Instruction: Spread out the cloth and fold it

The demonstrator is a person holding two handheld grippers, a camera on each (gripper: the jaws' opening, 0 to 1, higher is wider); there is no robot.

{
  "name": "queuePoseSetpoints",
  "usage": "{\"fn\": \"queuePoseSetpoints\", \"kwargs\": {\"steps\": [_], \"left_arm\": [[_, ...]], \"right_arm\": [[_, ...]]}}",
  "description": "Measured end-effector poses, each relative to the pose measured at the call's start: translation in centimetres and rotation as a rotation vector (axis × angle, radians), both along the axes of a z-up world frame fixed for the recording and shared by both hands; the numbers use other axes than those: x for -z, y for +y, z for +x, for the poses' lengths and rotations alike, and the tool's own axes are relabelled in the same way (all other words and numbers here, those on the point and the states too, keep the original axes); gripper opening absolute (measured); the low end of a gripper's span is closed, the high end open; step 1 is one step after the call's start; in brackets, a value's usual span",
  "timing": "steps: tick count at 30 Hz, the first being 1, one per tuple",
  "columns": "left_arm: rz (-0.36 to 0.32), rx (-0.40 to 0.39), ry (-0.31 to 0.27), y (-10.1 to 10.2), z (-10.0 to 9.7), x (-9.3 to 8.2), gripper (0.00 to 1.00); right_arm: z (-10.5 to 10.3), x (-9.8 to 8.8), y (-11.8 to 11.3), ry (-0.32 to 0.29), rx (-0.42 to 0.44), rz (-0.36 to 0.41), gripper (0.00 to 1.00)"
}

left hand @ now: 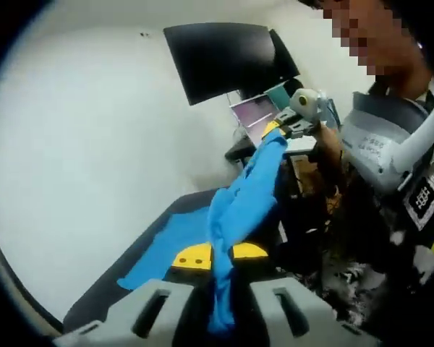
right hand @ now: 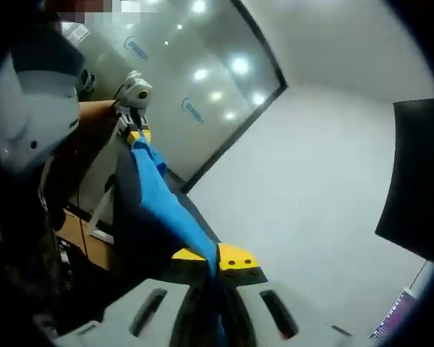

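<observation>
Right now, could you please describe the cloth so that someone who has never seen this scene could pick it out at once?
Start from the dark table in front of the white wall. Above it, the cloth hangs stretched between the left gripper and the right gripper, one end trailing on the table. It is the only bright blue, soft thing there, twisted into a band.

Matt blue cloth point(left hand: 235, 206); glossy glass wall point(right hand: 195, 79).

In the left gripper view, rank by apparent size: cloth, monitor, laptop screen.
1-2. Monitor and cloth: alike in area; the cloth is nearer the camera, so unranked.
3. Laptop screen, clearly smallest.
</observation>
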State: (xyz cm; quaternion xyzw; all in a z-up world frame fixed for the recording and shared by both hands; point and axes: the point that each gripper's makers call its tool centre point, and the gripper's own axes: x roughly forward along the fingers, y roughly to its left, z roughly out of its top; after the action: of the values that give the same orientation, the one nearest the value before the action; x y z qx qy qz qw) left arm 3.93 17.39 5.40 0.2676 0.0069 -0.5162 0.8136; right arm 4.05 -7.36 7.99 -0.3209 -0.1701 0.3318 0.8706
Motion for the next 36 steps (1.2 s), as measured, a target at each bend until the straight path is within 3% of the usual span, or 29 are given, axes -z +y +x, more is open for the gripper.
{"fn": "queuePoseSetpoints", "kwargs": {"steps": [4, 7, 9, 10, 13, 17, 20, 24, 27, 29, 31, 33, 36], "left_arm": [[-0.057, 0.037, -0.021, 0.3, -1.4, -1.9, 0.05], [-0.012, -0.006, -0.024, 0.0, 1.3, -0.9, 0.05], [0.007, -0.03, 0.029, -0.3, 3.9, 0.4, 0.05], [0.015, -0.062, 0.102, -0.2, 5.9, 1.6, 0.05], [0.004, -0.115, 0.161, 0.2, 10.6, 3.2, 0.05], [-0.091, -0.155, 0.236, 0.4, 16.0, 3.5, 0.05], [-0.13, -0.174, 0.269, 0.3, 20.7, 4.0, 0.05], [-0.173, -0.233, 0.436, 0.3, 27.1, 6.9, 0.06], [-0.193, -0.291, 0.555, 0.8, 31.8, 10.2, 0.06], [-0.205, -0.325, 0.602, 1.3, 34.1, 12.5, 0.06], [-0.198, -0.34, 0.609, 1.6, 35.7, 14.5, 0.06], [-0.203, -0.334, 0.663, 1.6, 36.6, 16.2, 0.06], [-0.232, -0.316, 0.699, 1.6, 37.7, 17.3, 0.06]], "right_arm": [[-1.8, -1.1, -0.4, 0.009, -0.077, 0.075, 0.0], [0.3, -0.7, 0.1, 0.028, -0.075, 0.089, 0.0], [2.9, 0.3, 0.1, 0.039, -0.023, 0.073, 0.0], [4.8, 1.1, -0.1, 0.057, 0.015, 0.068, 0.0], [9.4, 2.8, -0.5, 0.087, 0.083, 0.058, 0.0], [15.5, 4.3, -0.6, 0.138, 0.122, 0.073, 0.0], [20.1, 5.8, -0.6, 0.22, 0.129, 0.091, 0.0], [26.6, 8.5, -0.5, 0.363, 0.107, 0.113, 0.0], [31.0, 11.3, -0.7, 0.448, 0.108, 0.143, 0.0], [33.6, 14.2, -0.6, 0.518, 0.124, 0.141, 0.0], [35.2, 16.4, 0.1, 0.552, 0.092, 0.085, 0.0], [36.7, 17.9, 0.6, 0.619, 0.057, 0.068, 0.0], [38.2, 18.7, 0.7, 0.697, 0.018, 0.078, 0.0]]}}
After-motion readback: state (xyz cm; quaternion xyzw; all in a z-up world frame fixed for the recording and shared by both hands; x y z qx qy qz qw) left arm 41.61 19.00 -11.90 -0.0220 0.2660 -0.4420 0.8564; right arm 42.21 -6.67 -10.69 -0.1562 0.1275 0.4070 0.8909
